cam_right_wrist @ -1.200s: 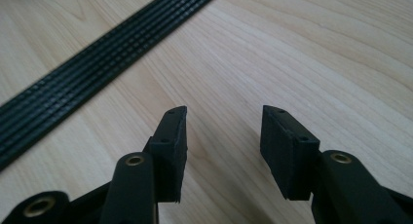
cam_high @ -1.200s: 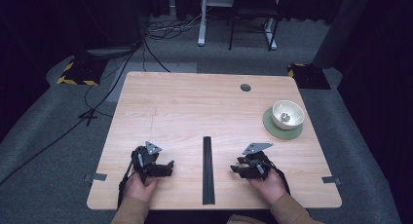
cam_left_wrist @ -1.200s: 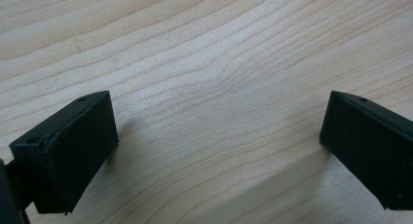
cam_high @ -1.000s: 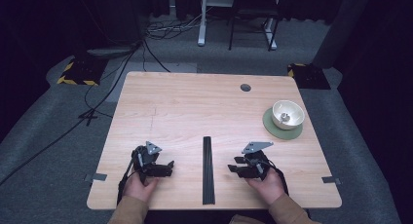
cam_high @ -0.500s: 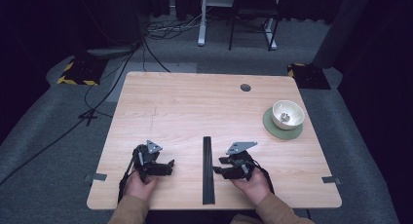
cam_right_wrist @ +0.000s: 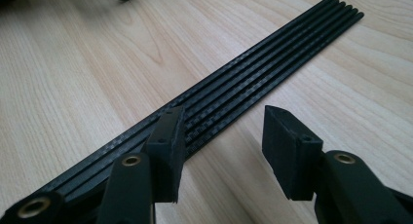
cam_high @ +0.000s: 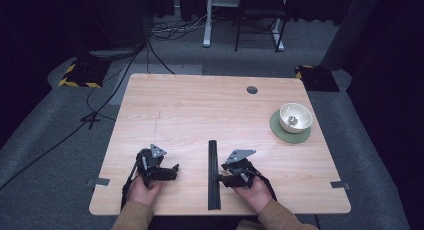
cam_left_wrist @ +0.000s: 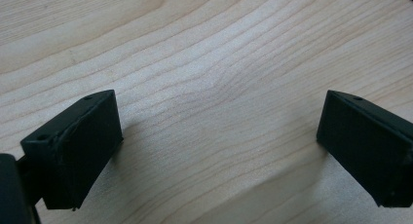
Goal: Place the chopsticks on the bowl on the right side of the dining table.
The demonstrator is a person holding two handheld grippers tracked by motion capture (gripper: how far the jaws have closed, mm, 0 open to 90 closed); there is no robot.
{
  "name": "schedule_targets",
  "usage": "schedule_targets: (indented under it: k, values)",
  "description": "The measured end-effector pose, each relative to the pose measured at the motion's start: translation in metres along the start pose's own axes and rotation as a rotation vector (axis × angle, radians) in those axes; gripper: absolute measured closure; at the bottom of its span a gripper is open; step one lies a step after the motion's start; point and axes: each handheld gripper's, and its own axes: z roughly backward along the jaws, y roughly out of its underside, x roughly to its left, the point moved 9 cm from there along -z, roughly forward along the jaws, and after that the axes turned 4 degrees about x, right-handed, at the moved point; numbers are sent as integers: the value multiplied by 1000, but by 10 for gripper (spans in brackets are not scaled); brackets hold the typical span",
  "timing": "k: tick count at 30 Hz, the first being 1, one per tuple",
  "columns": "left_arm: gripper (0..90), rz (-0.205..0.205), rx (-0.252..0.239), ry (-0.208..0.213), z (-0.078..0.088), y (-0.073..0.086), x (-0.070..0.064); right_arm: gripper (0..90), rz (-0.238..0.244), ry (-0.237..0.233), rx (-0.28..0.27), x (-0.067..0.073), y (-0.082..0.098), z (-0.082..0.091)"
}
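Black rods [cam_high: 213,175] lie side by side on the bench [cam_high: 200,110], between the two grippers, running from the near edge toward the middle. Woven carbon look: probably light, stiff, smooth and somewhat slippery; thin, lying flat, so hard to get under. Best taken across the width near one end, or one rod peeled from the outer edge. Right gripper [cam_right_wrist: 221,136] released, jaws apart, one jaw over the rods, the other over bare wood beside them. Left gripper [cam_left_wrist: 219,136] released wide over bare wood, apart from the rods.
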Motion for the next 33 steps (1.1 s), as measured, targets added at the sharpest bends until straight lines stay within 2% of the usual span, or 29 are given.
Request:
schedule_targets:
  k: [11,13,14,15,19,23,33]
  values:
    - [29,-1,-1,0,0,0,0,517,-16,26,9,-2,3,-2]
    - [29,0,0,0,0,0,0,520,-26,30,14,-4,4,0]
    - [29,-1,-1,0,0,0,0,522,-7,40,16,-8,5,0]
    - [29,0,0,0,0,0,0,523,-31,38,15,-7,6,1]
    - [29,0,-1,0,0,0,0,534,-44,48,22,-13,9,4]
    - [28,0,0,1,0,0,0,562,-37,68,27,-20,11,7]
    - [29,-1,-1,0,0,0,0,604,-91,115,28,-41,19,15]
